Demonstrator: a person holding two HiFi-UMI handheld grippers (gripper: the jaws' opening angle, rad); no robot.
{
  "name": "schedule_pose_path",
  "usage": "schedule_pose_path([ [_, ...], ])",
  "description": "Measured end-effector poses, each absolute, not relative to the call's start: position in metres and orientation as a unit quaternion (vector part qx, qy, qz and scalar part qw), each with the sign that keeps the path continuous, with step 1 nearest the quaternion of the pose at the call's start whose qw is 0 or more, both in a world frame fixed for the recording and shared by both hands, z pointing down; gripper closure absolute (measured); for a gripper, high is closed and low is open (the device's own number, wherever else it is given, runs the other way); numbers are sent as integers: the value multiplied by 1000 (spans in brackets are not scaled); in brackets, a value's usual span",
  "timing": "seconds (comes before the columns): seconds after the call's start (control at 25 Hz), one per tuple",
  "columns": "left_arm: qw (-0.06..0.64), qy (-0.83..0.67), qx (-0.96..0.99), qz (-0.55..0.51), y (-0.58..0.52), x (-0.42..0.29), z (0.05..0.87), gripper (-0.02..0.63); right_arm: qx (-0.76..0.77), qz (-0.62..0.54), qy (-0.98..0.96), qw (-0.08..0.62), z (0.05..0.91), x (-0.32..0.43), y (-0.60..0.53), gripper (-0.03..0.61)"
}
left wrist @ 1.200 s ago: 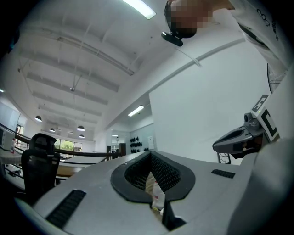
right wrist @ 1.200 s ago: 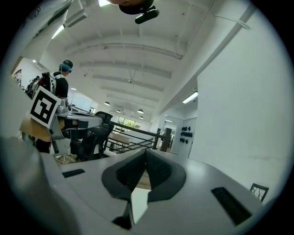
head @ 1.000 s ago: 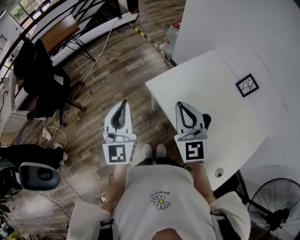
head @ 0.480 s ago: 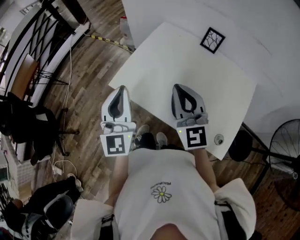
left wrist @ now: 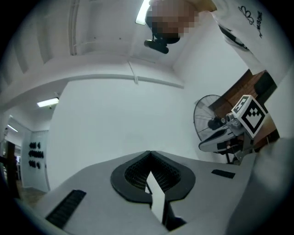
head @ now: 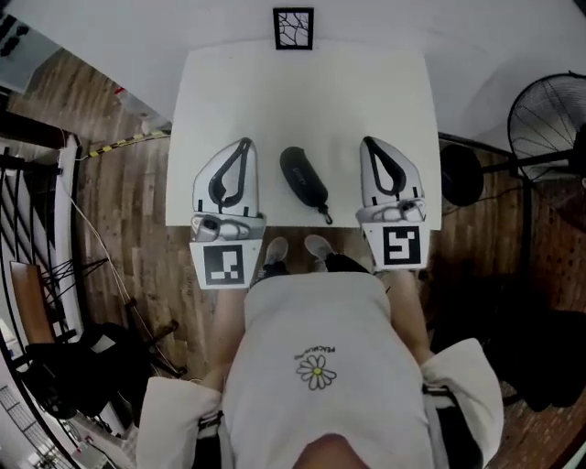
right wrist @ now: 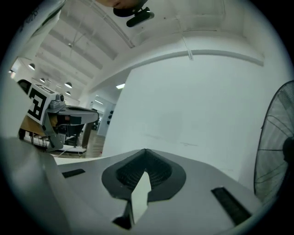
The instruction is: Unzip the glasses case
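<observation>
A black zipped glasses case (head: 304, 179) lies on the white table (head: 302, 92) near its front edge, its pull cord trailing toward me. My left gripper (head: 244, 144) hovers to the case's left, shut with nothing in it. To the case's right, my right gripper (head: 368, 143) is also shut and empty. Both point toward the far wall and sit apart from the case. In the left gripper view the jaws (left wrist: 149, 152) meet at the tip; the right gripper view shows the same at its gripper (right wrist: 145, 150). The case is hidden in both gripper views.
A black-and-white marker tile (head: 293, 27) stands at the table's far edge. A fan (head: 540, 119) and a dark round stool (head: 461, 174) stand to the right. Wooden floor, a railing and cables (head: 92, 247) lie to the left.
The person has turned to face the table. Both grippers swung round with the body and now flank the glasses case, which was out of sight before. Both stayed shut.
</observation>
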State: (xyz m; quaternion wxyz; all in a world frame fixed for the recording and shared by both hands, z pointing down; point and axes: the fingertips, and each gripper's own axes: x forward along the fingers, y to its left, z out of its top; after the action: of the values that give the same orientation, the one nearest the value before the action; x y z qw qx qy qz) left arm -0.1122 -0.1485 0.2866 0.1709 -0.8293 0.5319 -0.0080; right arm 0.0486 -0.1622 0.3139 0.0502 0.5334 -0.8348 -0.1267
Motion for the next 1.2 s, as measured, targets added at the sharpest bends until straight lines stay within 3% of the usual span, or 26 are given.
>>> schedule_pose_path([
  [0.6, 123, 388, -913, 16, -172, -82, 313, 601, 663, -94, -738, 87, 334, 76, -117, 571],
  [1.2, 61, 272, -957, -86, -179, -59, 397, 601, 644, -20, -756, 116, 384, 58, -98, 571],
])
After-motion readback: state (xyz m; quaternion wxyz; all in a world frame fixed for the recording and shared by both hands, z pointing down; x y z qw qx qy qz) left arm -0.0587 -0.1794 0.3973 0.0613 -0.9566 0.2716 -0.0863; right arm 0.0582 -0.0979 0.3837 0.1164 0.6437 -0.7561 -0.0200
